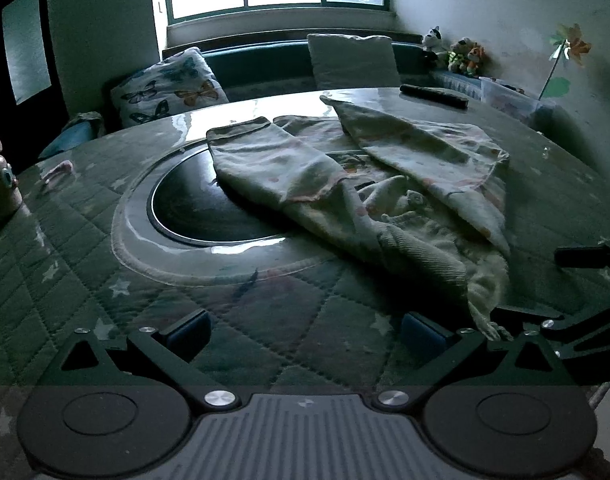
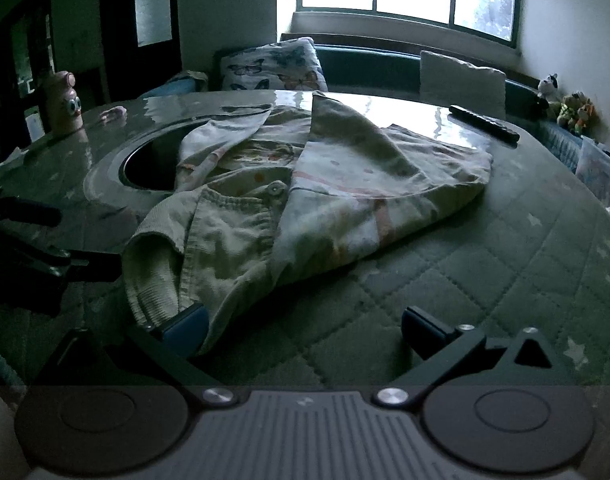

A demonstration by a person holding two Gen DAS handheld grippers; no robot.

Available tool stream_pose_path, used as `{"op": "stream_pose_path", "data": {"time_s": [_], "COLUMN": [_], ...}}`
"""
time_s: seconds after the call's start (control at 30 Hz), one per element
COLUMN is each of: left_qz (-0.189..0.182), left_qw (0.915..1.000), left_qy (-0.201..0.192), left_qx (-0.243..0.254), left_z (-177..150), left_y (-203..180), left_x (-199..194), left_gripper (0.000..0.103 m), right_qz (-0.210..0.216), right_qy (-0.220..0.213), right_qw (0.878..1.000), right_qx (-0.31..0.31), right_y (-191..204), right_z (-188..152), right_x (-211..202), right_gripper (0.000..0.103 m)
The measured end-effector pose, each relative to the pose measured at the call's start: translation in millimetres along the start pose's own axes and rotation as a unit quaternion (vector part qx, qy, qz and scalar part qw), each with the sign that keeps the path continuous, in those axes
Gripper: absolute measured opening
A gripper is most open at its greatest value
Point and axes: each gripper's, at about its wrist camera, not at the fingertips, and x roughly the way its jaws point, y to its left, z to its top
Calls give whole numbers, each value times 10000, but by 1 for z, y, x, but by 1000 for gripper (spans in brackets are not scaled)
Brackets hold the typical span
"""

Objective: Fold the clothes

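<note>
A pale patterned garment (image 1: 385,168) lies crumpled on the quilted table cover (image 1: 265,320), both sleeves folded in across its body. My left gripper (image 1: 305,332) is open just above the cover, and the garment's ribbed near edge (image 1: 481,312) lies just right of its right fingertip (image 1: 423,332). In the right wrist view the same garment (image 2: 305,200) fills the middle. My right gripper (image 2: 307,330) is open too; the ribbed edge (image 2: 161,280) rests against its left fingertip (image 2: 185,328), and only bare cover lies between the fingers. Each gripper shows at the edge of the other's view.
A dark round inset (image 1: 209,208) sits in the table, partly under one sleeve. A black remote (image 2: 485,124) lies at the far edge. A pink bottle (image 2: 65,100) and a small pink item (image 2: 113,114) stand far left. Cushions (image 1: 169,88) and plush toys (image 1: 461,54) line the bench behind.
</note>
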Motion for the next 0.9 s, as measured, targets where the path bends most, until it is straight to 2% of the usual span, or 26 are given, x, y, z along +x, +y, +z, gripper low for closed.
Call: {"op": "stream_pose_path", "data": {"time_s": [0.9], "left_qz": [-57], "left_qw": [9999], "left_qy": [-16], "left_qx": [143], "left_z": [-1], "left_y": [-7], "left_x": [-5], "left_gripper": [103], "right_qz": [88], "right_qy": [-161], "right_qw": [9998], "right_qx": [23], "right_y": [-3], "right_z": [-1], "right_x": [-23], "right_gripper": [103]}}
